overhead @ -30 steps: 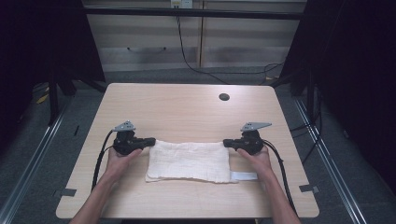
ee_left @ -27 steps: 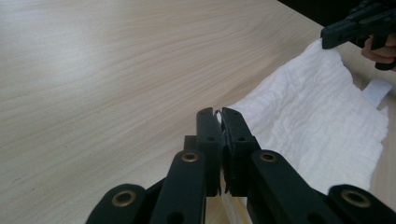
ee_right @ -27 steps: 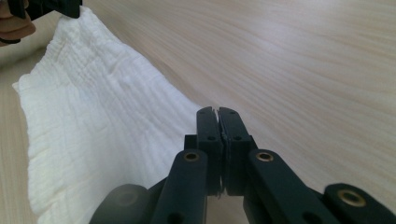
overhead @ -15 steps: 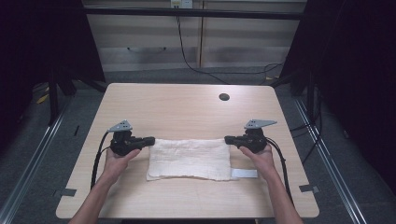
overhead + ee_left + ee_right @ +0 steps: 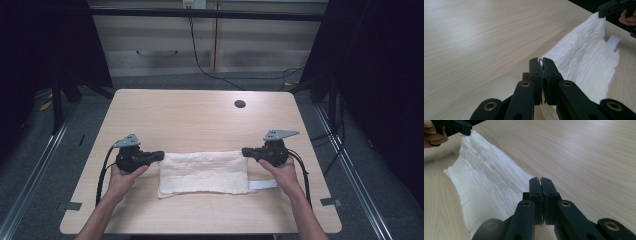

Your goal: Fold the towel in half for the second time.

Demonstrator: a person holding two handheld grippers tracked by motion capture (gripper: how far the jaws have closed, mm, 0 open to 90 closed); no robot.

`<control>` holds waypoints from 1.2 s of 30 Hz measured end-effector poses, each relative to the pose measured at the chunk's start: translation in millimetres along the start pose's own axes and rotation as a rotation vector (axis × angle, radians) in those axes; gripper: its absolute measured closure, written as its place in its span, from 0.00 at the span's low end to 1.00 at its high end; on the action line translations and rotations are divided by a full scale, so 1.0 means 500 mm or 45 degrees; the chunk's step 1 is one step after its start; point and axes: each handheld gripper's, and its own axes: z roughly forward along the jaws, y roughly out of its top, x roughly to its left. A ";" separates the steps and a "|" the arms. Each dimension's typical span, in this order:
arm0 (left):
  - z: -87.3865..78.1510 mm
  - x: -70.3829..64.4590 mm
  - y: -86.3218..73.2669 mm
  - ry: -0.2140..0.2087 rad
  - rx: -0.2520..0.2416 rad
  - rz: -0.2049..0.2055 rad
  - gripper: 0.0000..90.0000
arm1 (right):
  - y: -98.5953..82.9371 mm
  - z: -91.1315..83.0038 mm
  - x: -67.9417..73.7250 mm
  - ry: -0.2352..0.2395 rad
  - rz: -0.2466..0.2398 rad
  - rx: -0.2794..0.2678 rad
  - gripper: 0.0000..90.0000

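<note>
1. A light wooden table (image 5: 200, 120) is seen from above, with a person's two forearms coming in from the near edge.
2. A white folded cloth (image 5: 202, 172), textured like gauze or muslin, lies on the near half of the table, stretched lengthwise between the two grippers.
3. The left gripper (image 5: 159, 155) is held in the person's left hand (image 5: 122, 179) at the cloth's far left corner. In the left gripper view its black jaws are pressed together, with a thin edge of white cloth pinched between the tips (image 5: 541, 62).
4. The right gripper (image 5: 245, 151) is held in the right hand (image 5: 282, 170) at the cloth's far right corner. In the right gripper view its jaws are closed tight (image 5: 540, 181) where the cloth's corner runs in under them; the pinched fabric itself is hard to make out.
5. Both held corners are lifted slightly, so the far edge of the cloth rises while the near part rests flat on the table.
6. A narrow white strip (image 5: 262, 185) sticks out from the cloth's near right corner, lying on the table just below the right hand.
7. A small dark round hole (image 5: 240, 104) sits in the tabletop towards the far right, well apart from the cloth.
8. A black cable trails from each gripper along the person's arms.
</note>
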 end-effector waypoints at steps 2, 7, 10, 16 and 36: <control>0.005 0.006 0.001 0.015 -0.008 -0.019 0.97 | 0.000 0.002 0.001 0.002 -0.006 -0.002 0.99; 0.006 0.017 -0.002 0.038 -0.006 -0.042 0.97 | -0.006 -0.006 0.014 0.021 -0.030 -0.003 0.99; 0.004 0.014 -0.001 0.046 0.001 -0.037 0.97 | -0.015 -0.011 0.023 0.025 -0.038 0.005 0.99; 0.008 0.019 -0.004 0.074 0.009 -0.054 0.97 | -0.023 -0.014 0.045 0.041 -0.060 0.020 0.99; 0.021 0.018 -0.010 0.130 0.024 -0.066 0.97 | -0.086 -0.020 0.149 0.224 -0.114 0.117 0.99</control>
